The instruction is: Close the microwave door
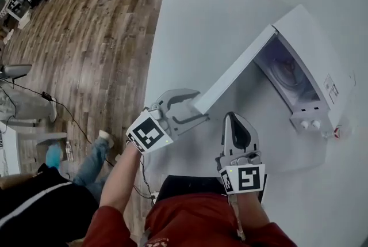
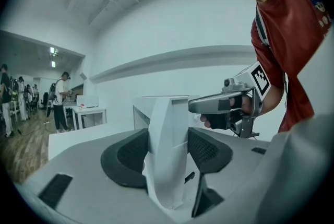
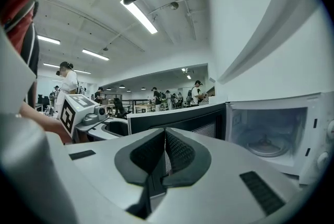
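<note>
White microwave (image 1: 315,50) sits on the right part of the white worktop (image 1: 195,21), door (image 1: 236,67) swung wide open, pointing out toward the person. Left gripper (image 1: 198,105) is at the door's free end, jaws pinching that edge; in the left gripper view the white door edge stands upright between the two dark pads (image 2: 128,152), both touching it. Right gripper (image 1: 233,118) is just beside the door on its inner side, near the open cavity (image 1: 287,76), not touching anything visible. Its jaws are pressed together with nothing between them, as the right gripper view shows. That view faces the door's dark inner panel, with the lit cavity to the right and a glass turntable (image 3: 267,147) inside. Two knobs (image 1: 310,124) are on the microwave's control end, nearest the person. Wooden floor (image 1: 86,27) lies left of the worktop, with cables on it. Person wears a red top (image 1: 190,225). Other people stand at tables in the background of both gripper views.
</note>
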Tool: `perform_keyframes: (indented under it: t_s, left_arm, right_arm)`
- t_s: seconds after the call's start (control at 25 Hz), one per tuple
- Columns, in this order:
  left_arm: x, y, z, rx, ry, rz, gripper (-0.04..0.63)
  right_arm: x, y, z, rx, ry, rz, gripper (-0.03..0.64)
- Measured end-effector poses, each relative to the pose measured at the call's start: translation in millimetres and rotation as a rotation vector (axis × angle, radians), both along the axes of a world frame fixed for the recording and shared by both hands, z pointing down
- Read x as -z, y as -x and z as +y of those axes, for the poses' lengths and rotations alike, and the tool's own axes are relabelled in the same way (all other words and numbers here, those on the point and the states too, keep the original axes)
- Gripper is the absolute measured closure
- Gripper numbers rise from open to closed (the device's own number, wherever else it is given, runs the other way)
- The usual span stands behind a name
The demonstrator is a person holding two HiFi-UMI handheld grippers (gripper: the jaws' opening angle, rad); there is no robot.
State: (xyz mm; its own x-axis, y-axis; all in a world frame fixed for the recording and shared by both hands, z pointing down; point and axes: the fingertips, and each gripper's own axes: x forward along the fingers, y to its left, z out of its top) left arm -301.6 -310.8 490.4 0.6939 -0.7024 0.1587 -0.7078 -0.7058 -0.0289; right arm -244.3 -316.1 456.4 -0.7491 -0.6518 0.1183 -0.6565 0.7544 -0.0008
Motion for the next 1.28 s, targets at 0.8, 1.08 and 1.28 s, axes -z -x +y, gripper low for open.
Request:
perform_keyframes:
  t_s: [0.8, 1.08, 1.28]
  left_arm:
    - [2, -94, 18, -0.132, -0.037, -0.017, 0.396]
    - [5, -155, 13, -0.201, -0.041, -0.013, 0.433]
    - [5, -196, 0, -0.197, -0.038, 0.012, 0.436]
  right_arm:
    - [11, -95, 32, -0.193, -0.035, -0.006, 0.594]
    - [12, -146, 14, -0.232, -0.039, -0.009, 0.594]
    - [10, -185, -6, -0.263, -0.039, -0.008, 0.594]
